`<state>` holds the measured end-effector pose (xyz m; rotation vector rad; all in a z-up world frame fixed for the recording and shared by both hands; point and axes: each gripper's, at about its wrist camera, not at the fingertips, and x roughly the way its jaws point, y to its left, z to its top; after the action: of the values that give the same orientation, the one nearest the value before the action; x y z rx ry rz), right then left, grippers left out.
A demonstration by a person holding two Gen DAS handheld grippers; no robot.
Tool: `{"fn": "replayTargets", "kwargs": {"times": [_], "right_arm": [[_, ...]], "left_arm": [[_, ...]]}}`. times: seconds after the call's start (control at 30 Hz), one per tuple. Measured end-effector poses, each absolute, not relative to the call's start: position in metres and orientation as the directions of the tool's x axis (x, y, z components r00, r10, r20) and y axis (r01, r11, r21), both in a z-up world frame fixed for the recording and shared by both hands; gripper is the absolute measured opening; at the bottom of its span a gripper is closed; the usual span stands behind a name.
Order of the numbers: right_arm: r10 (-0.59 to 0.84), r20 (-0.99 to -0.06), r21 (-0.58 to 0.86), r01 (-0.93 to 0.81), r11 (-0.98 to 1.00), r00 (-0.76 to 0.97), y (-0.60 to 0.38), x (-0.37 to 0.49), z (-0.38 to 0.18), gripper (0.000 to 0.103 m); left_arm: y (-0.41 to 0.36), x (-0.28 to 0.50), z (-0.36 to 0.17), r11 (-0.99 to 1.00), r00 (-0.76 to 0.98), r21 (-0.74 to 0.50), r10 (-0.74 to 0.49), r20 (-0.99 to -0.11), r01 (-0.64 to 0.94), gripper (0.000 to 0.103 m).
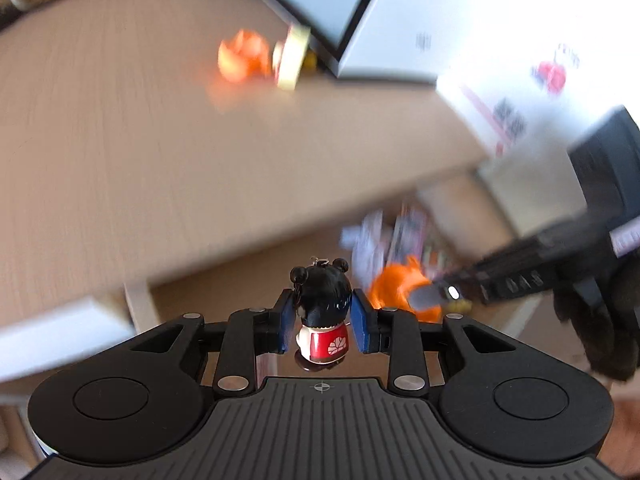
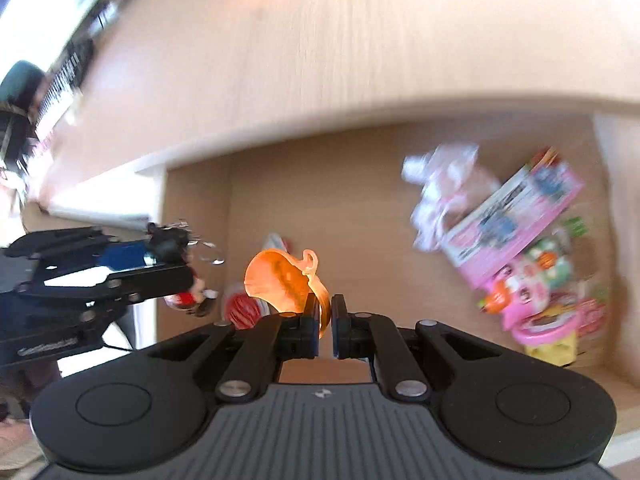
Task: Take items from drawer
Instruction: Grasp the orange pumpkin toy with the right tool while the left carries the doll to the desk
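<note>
Left tongs point(image 1: 319, 322) clench a small doll keychain point(image 1: 322, 312); right tongs point(image 2: 325, 322) grip an orange toy point(image 2: 282, 280), both raised above the open drawer point(image 2: 320, 208). Pink packets point(image 2: 520, 232) remain inside; two toys point(image 1: 260, 56) already sit on the table point(image 1: 120, 140).

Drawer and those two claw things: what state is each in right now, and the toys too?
Drawer: open, items inside.
Left gripper: shut on doll figure.
Right gripper: shut on orange toy.
Pink box: lying tilted in the drawer.
Orange toy on desk: resting on the desk, blurred.
</note>
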<state>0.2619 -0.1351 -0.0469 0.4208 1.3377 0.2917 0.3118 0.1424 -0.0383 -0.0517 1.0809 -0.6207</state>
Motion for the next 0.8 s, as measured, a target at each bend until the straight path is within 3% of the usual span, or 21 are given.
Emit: {"fn": "replayTargets", "kwargs": {"times": [0.2,0.4,0.57,0.67,0.8], "right_arm": [[0.415,-0.81,0.466,0.023,0.885,0.415,-0.152,0.289,-0.011,0.006],[0.293,-0.767,0.353,-0.006,0.936,0.57,-0.149,0.329,0.006,0.006],[0.176,-0.734,0.206,-0.031,0.978,0.656,-0.131,0.359,0.0,0.013],[0.163,-0.713,0.187,-0.039,0.981,0.682,-0.131,0.362,0.001,0.021],[0.129,-0.685,0.166,-0.019,0.986,0.717,-0.134,0.353,-0.007,0.021]], "left_arm": [[0.129,0.354,-0.021,0.873,0.48,-0.294,-0.464,-0.745,0.389,0.033],[0.116,0.398,-0.033,0.908,0.578,-0.241,-0.405,-0.708,0.342,0.033],[0.111,0.408,-0.038,0.931,0.626,-0.153,-0.338,-0.703,0.332,0.033],[0.11,0.406,-0.039,0.932,0.656,-0.128,-0.331,-0.679,0.339,0.033],[0.119,0.398,-0.038,0.934,0.675,-0.135,-0.334,-0.658,0.33,0.033]]}}
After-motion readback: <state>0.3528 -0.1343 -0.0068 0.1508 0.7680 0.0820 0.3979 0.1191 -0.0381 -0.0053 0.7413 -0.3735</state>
